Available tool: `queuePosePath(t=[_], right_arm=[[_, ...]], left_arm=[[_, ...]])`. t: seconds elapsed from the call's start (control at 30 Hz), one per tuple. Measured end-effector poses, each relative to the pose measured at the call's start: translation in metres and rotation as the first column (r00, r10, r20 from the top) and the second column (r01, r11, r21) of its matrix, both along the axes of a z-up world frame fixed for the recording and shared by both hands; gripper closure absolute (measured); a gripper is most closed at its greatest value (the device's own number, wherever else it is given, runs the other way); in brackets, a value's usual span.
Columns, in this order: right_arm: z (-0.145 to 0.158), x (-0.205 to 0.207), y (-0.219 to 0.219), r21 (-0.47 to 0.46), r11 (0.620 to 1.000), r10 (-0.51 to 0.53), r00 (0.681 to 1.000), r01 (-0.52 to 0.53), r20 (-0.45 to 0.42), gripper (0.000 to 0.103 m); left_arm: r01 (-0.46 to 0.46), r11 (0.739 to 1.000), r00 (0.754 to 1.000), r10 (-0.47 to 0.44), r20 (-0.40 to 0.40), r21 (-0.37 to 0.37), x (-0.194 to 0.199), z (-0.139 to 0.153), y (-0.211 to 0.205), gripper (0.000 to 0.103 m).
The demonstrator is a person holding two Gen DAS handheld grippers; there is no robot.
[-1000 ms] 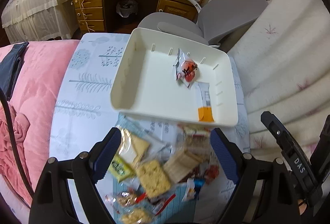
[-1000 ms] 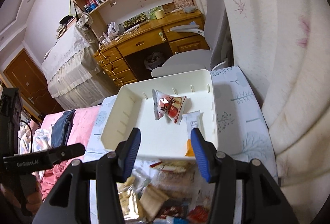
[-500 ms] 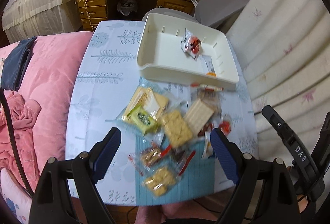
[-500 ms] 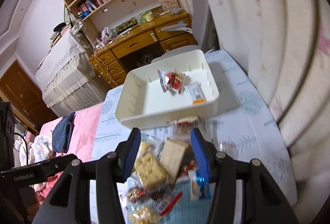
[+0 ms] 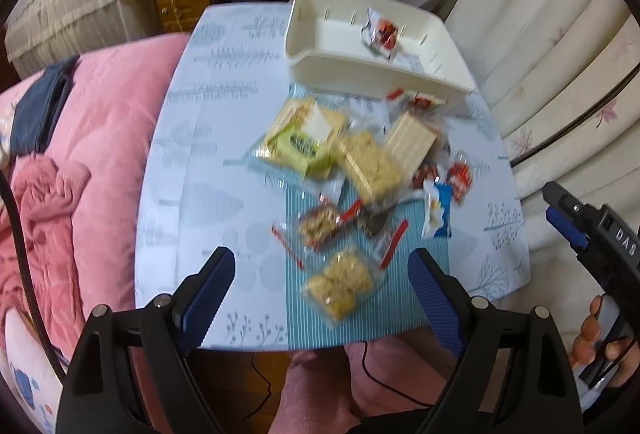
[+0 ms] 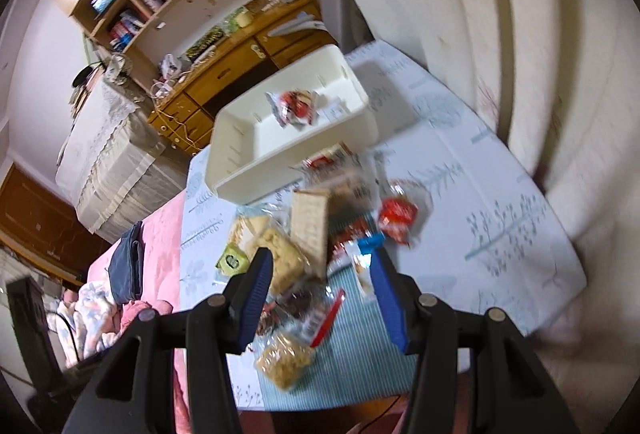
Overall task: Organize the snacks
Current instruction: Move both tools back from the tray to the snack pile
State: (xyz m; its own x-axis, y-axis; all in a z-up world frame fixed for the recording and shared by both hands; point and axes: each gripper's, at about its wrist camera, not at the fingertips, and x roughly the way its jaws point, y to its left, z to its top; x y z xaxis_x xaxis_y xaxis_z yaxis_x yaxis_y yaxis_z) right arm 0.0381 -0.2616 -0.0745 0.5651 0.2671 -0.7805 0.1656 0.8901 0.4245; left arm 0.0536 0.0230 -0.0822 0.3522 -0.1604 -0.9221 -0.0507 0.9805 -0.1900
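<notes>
Left gripper: jaws spread, nothing held | right gripper: jaws spread, nothing held | snack pile: loose on table, ahead of both grippers, short of tray | nearest arm: cannot be told.

Both tools agape, empty.

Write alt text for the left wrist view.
The open, empty left claw hovers over a pile of wrapped snacks on a pale blue table. Behind it a cream tray holds a red packet; the right claw shows at the right edge.
</notes>
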Motion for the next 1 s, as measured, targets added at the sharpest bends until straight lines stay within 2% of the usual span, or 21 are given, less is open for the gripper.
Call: queuePosePath(t=[0.27, 0.43, 0.53, 0.63, 0.73, 0.8, 1.0], right_arm=[[-0.038, 0.003, -0.02, 0.085, 0.996, -0.017, 0.985, 0.032, -0.171, 0.052], [-0.073, 0.013, -0.026, 0.149, 0.988, 0.01, 0.949, 0.039, -0.315, 0.052], [-0.095, 0.026, -0.031, 0.166, 0.986, 0.045, 0.915, 0.025, -0.401, 0.052], [-0.108, 0.04, -0.033, 0.17, 0.985, 0.077, 0.891, 0.0, -0.447, 0.052], [-0.119, 0.057, -0.034, 0.177, 0.983, 0.136, 0.864, -0.055, -0.484, 0.052], [-0.123, 0.067, -0.033, 0.176, 0.98, 0.173, 0.843, -0.095, -0.509, 0.052], [-0.14, 0.101, -0.029, 0.186, 0.956, 0.292, 0.768, -0.226, -0.57, 0.052]], left_arm=[[-0.076, 0.997, 0.987, 0.073, -0.142, -0.011, -0.012, -0.042, -0.003, 0.016], [-0.13, 0.992, 0.966, 0.125, -0.228, -0.004, -0.012, -0.069, -0.015, 0.015], [-0.176, 0.984, 0.948, 0.168, -0.27, -0.006, -0.01, -0.082, -0.018, 0.016], [-0.236, 0.972, 0.919, 0.223, -0.325, 0.0, -0.006, -0.097, -0.021, 0.015], [-0.309, 0.951, 0.877, 0.284, -0.386, -0.001, -0.001, -0.113, -0.023, 0.015], [-0.367, 0.93, 0.843, 0.333, -0.422, 0.002, 0.002, -0.124, -0.024, 0.015], [-0.534, 0.846, 0.741, 0.459, -0.491, -0.015, 0.007, -0.149, -0.027, 0.015]])
